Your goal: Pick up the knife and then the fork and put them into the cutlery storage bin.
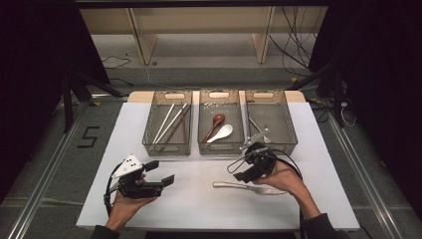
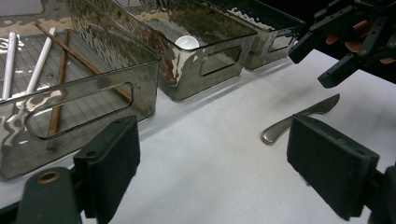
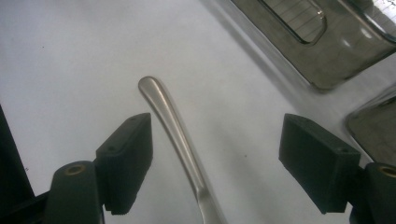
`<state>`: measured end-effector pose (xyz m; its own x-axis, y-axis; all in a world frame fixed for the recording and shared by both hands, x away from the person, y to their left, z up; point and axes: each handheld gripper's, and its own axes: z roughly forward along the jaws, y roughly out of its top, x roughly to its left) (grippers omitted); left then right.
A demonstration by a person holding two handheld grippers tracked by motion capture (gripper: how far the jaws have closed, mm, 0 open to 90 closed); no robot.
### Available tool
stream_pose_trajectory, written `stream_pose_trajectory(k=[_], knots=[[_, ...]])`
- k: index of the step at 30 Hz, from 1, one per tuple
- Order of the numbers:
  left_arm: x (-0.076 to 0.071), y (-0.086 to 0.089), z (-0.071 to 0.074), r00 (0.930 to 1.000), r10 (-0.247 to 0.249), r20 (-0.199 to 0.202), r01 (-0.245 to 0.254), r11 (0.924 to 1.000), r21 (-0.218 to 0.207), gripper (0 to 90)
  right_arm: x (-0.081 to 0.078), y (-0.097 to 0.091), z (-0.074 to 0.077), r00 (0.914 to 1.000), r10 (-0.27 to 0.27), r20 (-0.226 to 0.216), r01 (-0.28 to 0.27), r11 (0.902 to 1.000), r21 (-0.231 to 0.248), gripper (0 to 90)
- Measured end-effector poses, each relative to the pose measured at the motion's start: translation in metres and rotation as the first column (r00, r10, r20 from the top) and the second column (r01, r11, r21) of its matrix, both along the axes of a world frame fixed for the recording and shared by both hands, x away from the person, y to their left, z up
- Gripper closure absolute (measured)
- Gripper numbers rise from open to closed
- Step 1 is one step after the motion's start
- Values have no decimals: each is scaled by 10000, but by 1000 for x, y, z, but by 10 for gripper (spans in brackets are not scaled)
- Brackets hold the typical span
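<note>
A metal table knife [image 1: 246, 187] lies flat on the white table [image 1: 194, 209], handle to the left. My right gripper [image 1: 244, 167] hovers just above it, open, near the front of the right bin. In the right gripper view the knife's handle [image 3: 173, 123] runs between the wide-apart jaws of that gripper [image 3: 217, 154], nearer the left jaw and touching neither pad. My left gripper [image 1: 160, 172] is open and empty at the front left, pointing right. The left gripper view has its own gripper [image 2: 212, 163] low over bare table, with the knife [image 2: 299, 119] and the right gripper [image 2: 317, 63] beyond.
Three smoky clear bins stand in a row at the back. The left bin [image 1: 166, 148] holds white and brown chopsticks [image 1: 169, 122]. In the middle bin [image 1: 220, 148] lie a brown spoon [image 1: 214, 125] and a white spoon [image 1: 221, 133]. The right bin [image 1: 286, 142] holds metal cutlery [image 1: 256, 127].
</note>
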<state>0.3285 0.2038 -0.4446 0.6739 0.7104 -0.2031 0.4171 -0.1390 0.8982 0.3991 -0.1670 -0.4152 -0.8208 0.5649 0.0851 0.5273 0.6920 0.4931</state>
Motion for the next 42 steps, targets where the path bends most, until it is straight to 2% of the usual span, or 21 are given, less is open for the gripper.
stream_pose_trajectory(k=[22, 30, 42], knots=[[0, 0, 0, 10000, -26, 30, 26, 10000, -7, 168, -6, 8, -21, 9967, 526, -616, -580, 9943, -892, 307], [0, 0, 0, 10000, -18, 28, 19, 10000, -43, 168, -9, 11, -29, 9945, 816, -650, -908, 9836, -1559, 404], [0, -1, 0, 10000, -56, 28, 56, 10000, -24, 168, -9, 16, -40, 9900, 1108, -877, -1276, 9678, -2168, 576]])
